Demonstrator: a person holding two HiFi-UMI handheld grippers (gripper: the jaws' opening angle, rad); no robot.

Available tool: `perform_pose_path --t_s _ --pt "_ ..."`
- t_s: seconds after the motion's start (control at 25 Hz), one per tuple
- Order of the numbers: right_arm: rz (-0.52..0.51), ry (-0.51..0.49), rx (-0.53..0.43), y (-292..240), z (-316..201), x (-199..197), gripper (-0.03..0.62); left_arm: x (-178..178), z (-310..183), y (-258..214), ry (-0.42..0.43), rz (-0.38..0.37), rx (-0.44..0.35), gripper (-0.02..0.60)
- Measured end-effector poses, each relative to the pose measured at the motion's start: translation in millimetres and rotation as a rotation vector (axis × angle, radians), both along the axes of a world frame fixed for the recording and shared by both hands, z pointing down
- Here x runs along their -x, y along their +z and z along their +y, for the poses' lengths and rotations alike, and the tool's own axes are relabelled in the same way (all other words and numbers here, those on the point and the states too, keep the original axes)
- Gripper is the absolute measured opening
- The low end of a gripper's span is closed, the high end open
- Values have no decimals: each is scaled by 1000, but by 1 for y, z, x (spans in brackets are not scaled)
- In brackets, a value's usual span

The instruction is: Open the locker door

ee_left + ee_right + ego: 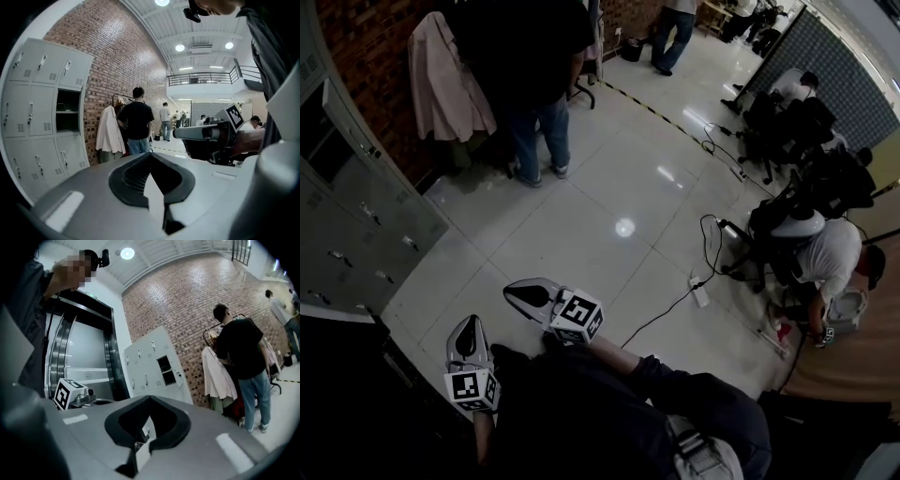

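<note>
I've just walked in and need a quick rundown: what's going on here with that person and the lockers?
A person stands a little way from the grey lockers, holding the left tongs and the right tongs. Both are shut and empty, and they touch nothing. One locker compartment stands open; the doors around it are closed. No door has been reached for yet. A bystander in a black shirt stands beside a hanging coat.
</note>
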State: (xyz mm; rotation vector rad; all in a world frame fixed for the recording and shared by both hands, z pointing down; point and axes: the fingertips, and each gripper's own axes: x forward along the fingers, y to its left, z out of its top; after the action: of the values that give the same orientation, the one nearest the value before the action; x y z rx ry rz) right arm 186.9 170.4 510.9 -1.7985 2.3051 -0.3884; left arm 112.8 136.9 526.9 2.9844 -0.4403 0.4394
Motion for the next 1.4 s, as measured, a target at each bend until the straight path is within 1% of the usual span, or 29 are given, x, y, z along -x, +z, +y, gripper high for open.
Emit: perform_pose_path --t_s 0.12,0.32,0.64,0.92,1.08,1.24,1.4 --pt "6 0 -6 -3 2 6 0 3 7 -1 11 -6 0 17" --pt "42 2 17 1 5 9 0 7 7 2 4 2 5 17" --pt "36 -3 44 6 4 10 0 10 14 4 0 0 15 17" --pt "39 -21 28 0 2 16 0 15 9 10 -5 5 14 17" --pt "56 -30 26 -2 5 20 0 15 13 6 -5 6 15 17" --pt "52 -38 26 -2 9 24 0 18 17 10 -7 5 12 17" --pt "55 -46 28 -2 10 21 0 13 18 8 -6 6 11 17"
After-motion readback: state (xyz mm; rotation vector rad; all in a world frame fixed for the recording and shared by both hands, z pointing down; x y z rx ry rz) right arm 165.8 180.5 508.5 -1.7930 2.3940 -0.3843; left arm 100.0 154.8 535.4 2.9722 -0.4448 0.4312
